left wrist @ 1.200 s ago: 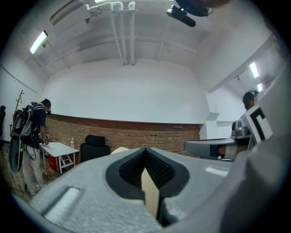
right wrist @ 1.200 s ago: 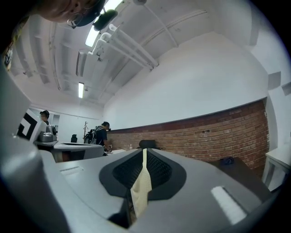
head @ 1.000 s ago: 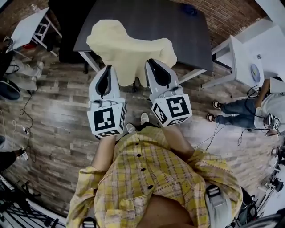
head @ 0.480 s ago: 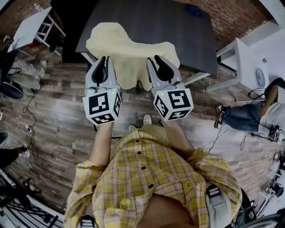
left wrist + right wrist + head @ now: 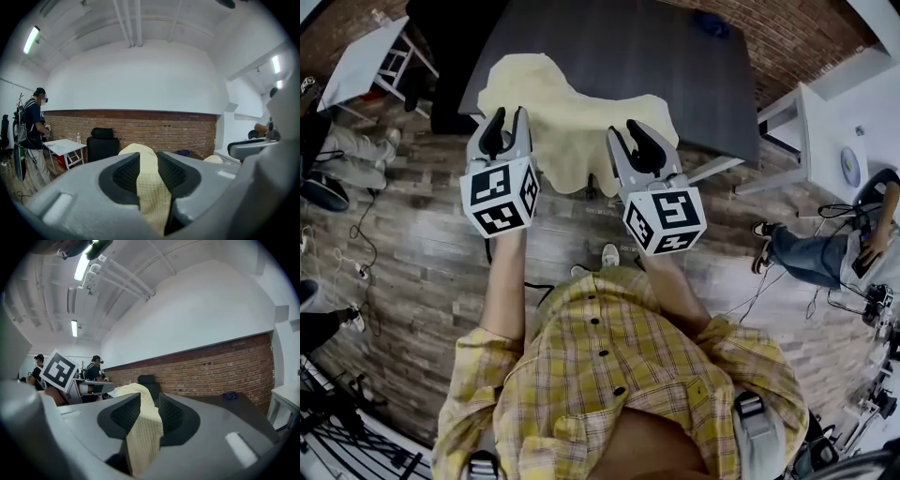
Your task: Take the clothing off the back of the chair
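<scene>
Now both forearms reach forward from the person's yellow plaid shirt [image 5: 619, 375], side by side and roughly level, with the marker cubes turned up toward the head camera. The left gripper [image 5: 507, 117] sits out at the left corner of the garment [image 5: 567, 122], and the right gripper [image 5: 625, 131] is near its right lobe, the two well apart.

The left gripper's jaws have just been opening and stand spread; in its own view the pale yellow cloth shows in the gap between the pads without being squeezed. The right gripper's jaws have likewise been opening and stand parted, with a fold of the same cloth hanging in the gap.

By count there are two grippers and one garment. The garment lies on the near left part of the single dark table [image 5: 675, 66], with its near edge drooping over the table's edge. One black chair [image 5: 441, 47] stands at the far left, and two white tables [image 5: 361, 56] [image 5: 811, 127] flank the scene.
</scene>
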{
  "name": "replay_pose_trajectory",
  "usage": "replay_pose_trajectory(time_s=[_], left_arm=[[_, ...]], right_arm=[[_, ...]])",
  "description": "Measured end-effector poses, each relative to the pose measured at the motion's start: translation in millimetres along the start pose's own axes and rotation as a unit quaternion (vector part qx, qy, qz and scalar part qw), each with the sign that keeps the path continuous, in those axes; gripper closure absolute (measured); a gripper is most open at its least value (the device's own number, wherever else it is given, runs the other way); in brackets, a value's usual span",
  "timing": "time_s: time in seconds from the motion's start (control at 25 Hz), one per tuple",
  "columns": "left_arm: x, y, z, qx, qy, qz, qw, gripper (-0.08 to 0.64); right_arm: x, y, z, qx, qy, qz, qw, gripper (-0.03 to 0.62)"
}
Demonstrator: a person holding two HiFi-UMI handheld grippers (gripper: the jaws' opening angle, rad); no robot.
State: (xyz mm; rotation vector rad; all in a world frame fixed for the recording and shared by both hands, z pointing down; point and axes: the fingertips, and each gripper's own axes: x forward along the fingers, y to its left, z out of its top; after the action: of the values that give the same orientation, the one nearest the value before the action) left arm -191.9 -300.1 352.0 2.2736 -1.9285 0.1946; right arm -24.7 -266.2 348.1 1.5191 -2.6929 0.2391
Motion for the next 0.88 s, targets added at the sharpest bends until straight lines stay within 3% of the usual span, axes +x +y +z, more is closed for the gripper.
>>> replay_pose_trajectory(time_s=[0.48,0.88], left_arm=[[32,-11,-1,0.018,0.05,-0.016,0.9984,0.397],[52,11,-18,0.01,0.09,0.02,0.9957,0.381]], right_arm=[[7,-9,-6,0.004,0.008,0.002,1.0,0.479],[10,-10,-6,0.006,0.009,0.01,1.0,0.479]])
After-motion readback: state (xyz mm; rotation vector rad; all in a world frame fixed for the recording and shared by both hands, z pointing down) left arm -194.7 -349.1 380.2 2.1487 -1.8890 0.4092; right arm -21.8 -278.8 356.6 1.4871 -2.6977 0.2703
